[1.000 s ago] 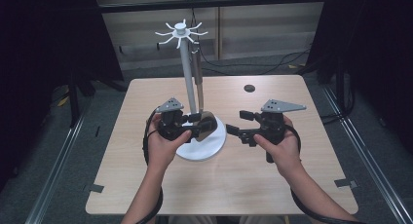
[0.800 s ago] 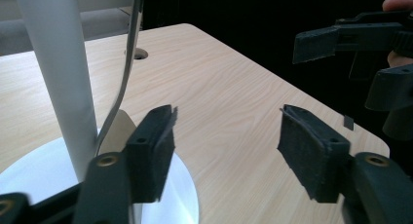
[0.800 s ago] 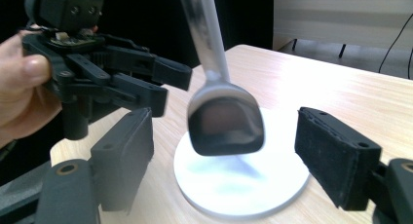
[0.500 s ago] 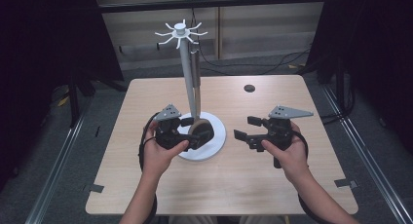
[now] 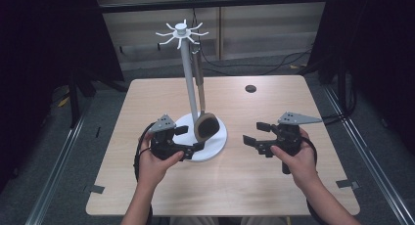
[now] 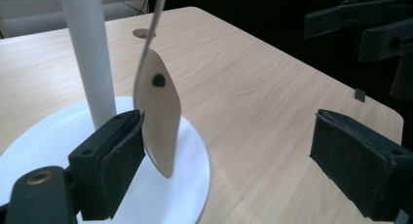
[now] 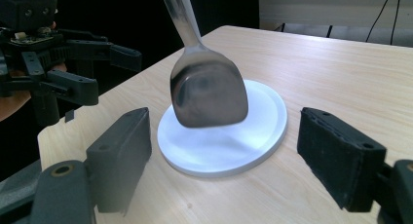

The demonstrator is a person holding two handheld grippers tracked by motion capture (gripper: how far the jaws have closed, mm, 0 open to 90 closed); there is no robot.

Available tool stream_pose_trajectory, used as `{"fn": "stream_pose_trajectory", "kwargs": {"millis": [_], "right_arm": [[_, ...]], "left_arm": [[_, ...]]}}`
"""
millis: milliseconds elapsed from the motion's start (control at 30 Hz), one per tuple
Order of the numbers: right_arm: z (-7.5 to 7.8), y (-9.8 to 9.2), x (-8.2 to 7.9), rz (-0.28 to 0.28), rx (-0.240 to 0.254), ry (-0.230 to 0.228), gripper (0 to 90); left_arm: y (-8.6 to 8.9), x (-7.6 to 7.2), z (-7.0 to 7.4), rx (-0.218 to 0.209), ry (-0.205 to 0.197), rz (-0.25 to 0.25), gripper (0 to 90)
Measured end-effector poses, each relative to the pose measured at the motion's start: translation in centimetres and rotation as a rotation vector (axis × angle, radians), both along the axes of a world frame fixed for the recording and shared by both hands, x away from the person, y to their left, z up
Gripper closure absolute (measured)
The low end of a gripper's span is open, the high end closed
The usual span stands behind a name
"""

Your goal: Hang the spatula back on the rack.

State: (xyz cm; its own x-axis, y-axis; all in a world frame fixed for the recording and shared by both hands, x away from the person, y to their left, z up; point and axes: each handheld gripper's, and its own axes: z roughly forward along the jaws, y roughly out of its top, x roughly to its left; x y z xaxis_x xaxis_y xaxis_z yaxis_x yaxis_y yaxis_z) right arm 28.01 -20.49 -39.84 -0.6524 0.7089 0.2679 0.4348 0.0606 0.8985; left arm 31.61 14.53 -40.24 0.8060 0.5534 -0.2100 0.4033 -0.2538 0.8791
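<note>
A white utensil stand (image 5: 188, 78) rises from a round white base (image 5: 219, 137) at the table's middle. A metal spatula (image 5: 206, 126) hangs from one of its top hooks (image 5: 194, 40), with the blade just above the base. My left gripper (image 5: 190, 139) is open at the base's near left side. In the left gripper view the spatula blade (image 6: 158, 112) hangs just beside the left pad (image 6: 117, 160), and I cannot tell whether they touch. My right gripper (image 5: 254, 133) is open to the right of the base and faces the blade (image 7: 209, 90) from a short way off.
A small black disc (image 5: 250, 88) lies on the far right part of the wooden table (image 5: 274, 186). Metal rails run along the floor on both sides. In the right gripper view the left gripper (image 7: 73, 63) is beyond the base (image 7: 229, 141).
Both grippers have drawn back toward the near edge of the table, and the right one has also shifted to the right, away from the stand. The spatula still hangs there.
</note>
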Motion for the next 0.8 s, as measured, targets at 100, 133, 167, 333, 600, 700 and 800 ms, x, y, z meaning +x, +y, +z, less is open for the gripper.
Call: {"fn": "stream_pose_trajectory", "kwargs": {"millis": [100,133,167,333,600,700,800], "right_arm": [[-0.3,-0.3,-0.1,-0.006,-0.004,0.002,20.1],[-0.4,-0.3,-0.1,-0.007,-0.004,0.003,20.1],[-0.5,-0.4,-0.2,-0.003,-0.003,0.003,20.1],[-1.1,-0.6,-0.4,-0.005,-0.012,0.016,20.1],[-1.9,-1.1,-0.8,0.001,-0.030,-0.004,20.2],[-2.3,-1.3,-1.0,0.002,-0.040,0.003,20.2],[-2.8,-1.6,-1.2,-0.001,-0.054,0.009,19.4]], "left_arm": [[0.3,-0.1,-0.4,0.009,-0.001,0.008,12.1],[0.4,-0.2,-0.6,0.011,-0.001,0.010,12.0],[0.5,-0.2,-0.7,0.016,-0.002,0.010,12.0],[1.0,-0.4,-1.3,0.008,-0.001,0.022,11.8],[1.6,-0.6,-2.1,0.025,0.004,0.034,11.0],[1.8,-0.7,-2.4,0.021,0.007,0.042,10.5],[1.9,-0.7,-2.9,0.040,0.009,0.046,10.3]]}}
